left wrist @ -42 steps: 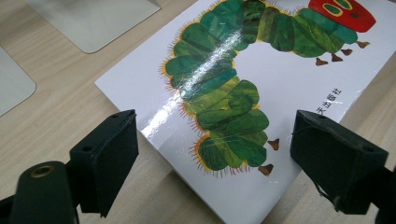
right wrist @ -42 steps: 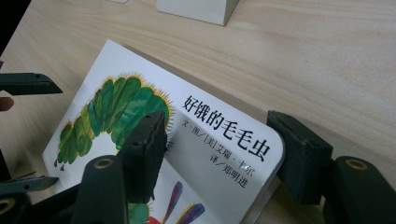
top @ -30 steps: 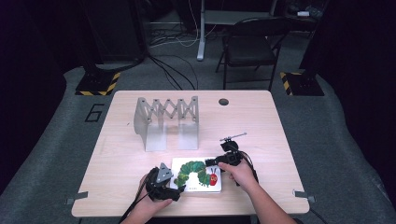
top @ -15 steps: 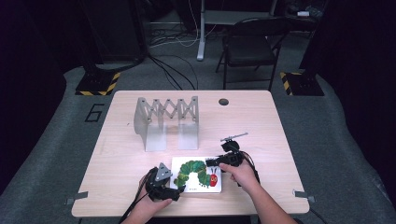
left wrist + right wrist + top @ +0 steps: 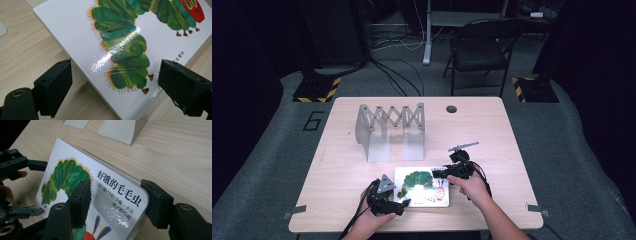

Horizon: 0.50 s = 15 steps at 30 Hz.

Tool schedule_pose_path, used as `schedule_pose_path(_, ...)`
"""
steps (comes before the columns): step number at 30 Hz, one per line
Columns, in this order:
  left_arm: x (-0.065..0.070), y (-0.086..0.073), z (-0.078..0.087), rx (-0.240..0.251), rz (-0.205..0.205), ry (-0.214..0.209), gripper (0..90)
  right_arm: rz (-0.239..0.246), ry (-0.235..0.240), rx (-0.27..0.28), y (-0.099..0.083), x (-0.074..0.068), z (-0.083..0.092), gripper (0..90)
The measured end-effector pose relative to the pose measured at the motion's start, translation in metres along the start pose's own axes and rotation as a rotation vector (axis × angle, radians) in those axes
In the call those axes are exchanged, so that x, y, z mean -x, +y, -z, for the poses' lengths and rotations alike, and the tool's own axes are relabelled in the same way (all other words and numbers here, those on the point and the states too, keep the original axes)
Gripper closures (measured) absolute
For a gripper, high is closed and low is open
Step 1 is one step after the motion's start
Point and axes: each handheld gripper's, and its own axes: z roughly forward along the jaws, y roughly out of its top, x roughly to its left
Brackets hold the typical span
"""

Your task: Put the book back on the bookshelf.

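A white picture book [image 5: 428, 199] with a green caterpillar on its cover lies flat near the table's front edge. My left gripper [image 5: 403, 203] is at the book's near left corner. Its jaws stand wide apart around that corner [image 5: 117, 105] without pressing on it. My right gripper [image 5: 438, 173] is at the far right corner of the book [image 5: 113, 202]. Its jaws have just been closing, with the rounded corner between them: one jaw rests over the cover and the other stands just beside the edge. The left gripper [image 5: 35, 188] also appears in the right gripper view, at the book's other end.
A grey accordion rack [image 5: 389, 130] with upright plates stands behind the book. Its feet [image 5: 120, 130] are close to the book's far edge. A round hole [image 5: 451, 109] is in the table top. A folding chair [image 5: 477, 50] stands beyond the table.
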Motion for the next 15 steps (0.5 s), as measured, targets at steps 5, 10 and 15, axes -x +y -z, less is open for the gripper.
schedule_pose_path(5,-0.0019,0.0004,-0.0006,-0.006,-0.004,-0.011,11.1,0.014,0.006,0.016,0.0001,-0.0023,0.0032,43.3)
schedule_pose_path(10,-0.0028,0.0007,-0.0016,-0.017,0.011,-0.022,9.9,0.017,0.003,0.021,-0.0004,-0.0062,0.0069,44.0)
schedule_pose_path(15,-0.0034,0.0012,-0.0025,-0.02,-0.001,-0.016,7.4,0.029,-0.004,0.033,-0.001,-0.0095,0.0095,44.1)
